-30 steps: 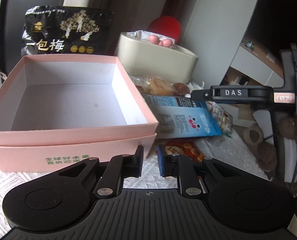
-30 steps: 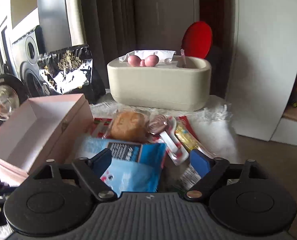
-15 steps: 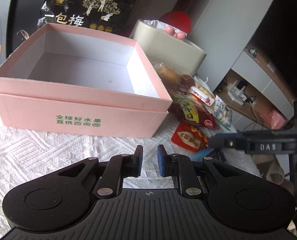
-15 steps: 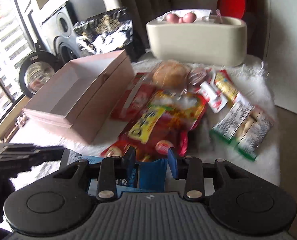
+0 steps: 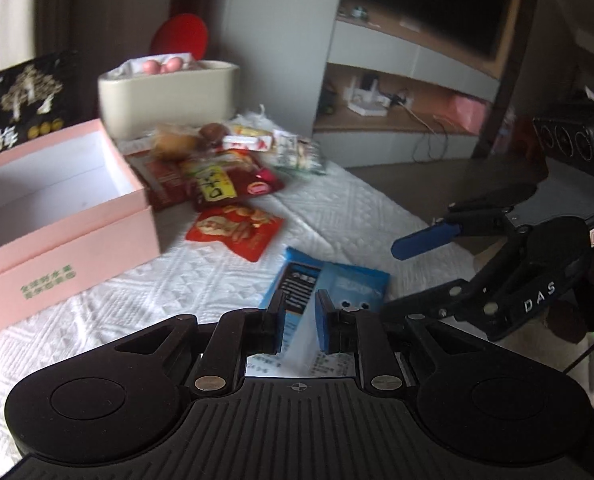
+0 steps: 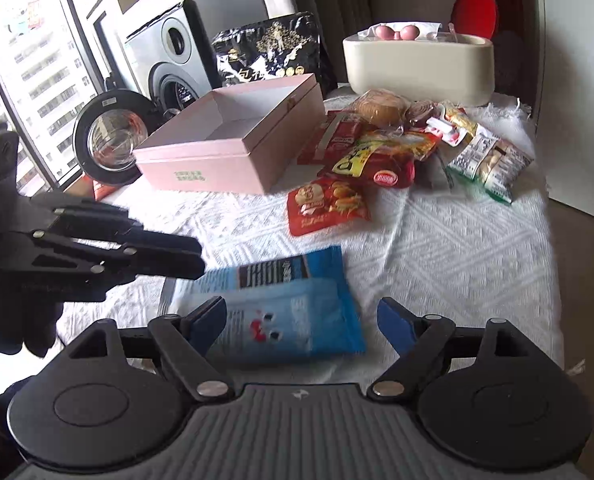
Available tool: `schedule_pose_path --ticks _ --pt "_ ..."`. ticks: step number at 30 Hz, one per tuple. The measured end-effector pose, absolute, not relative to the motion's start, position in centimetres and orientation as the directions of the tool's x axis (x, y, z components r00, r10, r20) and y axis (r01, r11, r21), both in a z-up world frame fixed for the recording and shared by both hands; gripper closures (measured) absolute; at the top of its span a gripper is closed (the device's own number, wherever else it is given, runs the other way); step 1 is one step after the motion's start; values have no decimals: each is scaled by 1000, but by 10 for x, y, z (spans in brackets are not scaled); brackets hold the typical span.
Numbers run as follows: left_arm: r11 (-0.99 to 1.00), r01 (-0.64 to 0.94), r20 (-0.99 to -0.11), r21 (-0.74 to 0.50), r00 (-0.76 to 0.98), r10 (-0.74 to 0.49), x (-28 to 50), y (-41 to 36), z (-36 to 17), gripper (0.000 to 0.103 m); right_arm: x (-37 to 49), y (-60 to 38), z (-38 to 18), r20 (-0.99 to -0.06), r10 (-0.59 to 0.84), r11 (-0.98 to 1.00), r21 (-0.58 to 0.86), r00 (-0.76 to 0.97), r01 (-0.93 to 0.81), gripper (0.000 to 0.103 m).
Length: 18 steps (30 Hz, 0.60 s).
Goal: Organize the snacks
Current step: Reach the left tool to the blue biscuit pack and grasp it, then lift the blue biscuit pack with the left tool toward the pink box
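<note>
Box [image 6: 233,160]: pale pink, green print.
Near packet [image 6: 293,312]: light blue, cartoon face.
Cloth [image 6: 457,256]: white, woven diamond pattern.
Far tub [image 6: 417,68]: cream.
Middle packet [image 6: 329,204]: red, food picture.

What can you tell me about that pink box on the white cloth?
The pink box is a rectangular cardboard carton, lid off, its white inside bare. Small green print marks one short side. It sits flat on the white woven cloth, with a black plum bag standing behind it and red snack packets lying against its long side. Neither gripper touches it.
</note>
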<state>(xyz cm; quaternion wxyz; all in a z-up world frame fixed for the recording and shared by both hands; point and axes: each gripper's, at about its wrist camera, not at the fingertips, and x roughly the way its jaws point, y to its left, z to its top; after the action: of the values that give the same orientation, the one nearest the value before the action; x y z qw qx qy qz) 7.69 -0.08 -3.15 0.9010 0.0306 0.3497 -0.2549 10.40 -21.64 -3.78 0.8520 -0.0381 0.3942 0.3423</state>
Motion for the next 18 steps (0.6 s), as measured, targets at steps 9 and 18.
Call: schedule_pose_path --ticks 9,18 --pt "826 557 -730 84 598 -330 78 -45 -52 84 114 -221 -68 -701 357 911 115 617 -396 10" --pt "766 626 -775 147 554 -304 80 -73 -49 91 110 -250 -73 -646 323 944 175 691 -279 7"
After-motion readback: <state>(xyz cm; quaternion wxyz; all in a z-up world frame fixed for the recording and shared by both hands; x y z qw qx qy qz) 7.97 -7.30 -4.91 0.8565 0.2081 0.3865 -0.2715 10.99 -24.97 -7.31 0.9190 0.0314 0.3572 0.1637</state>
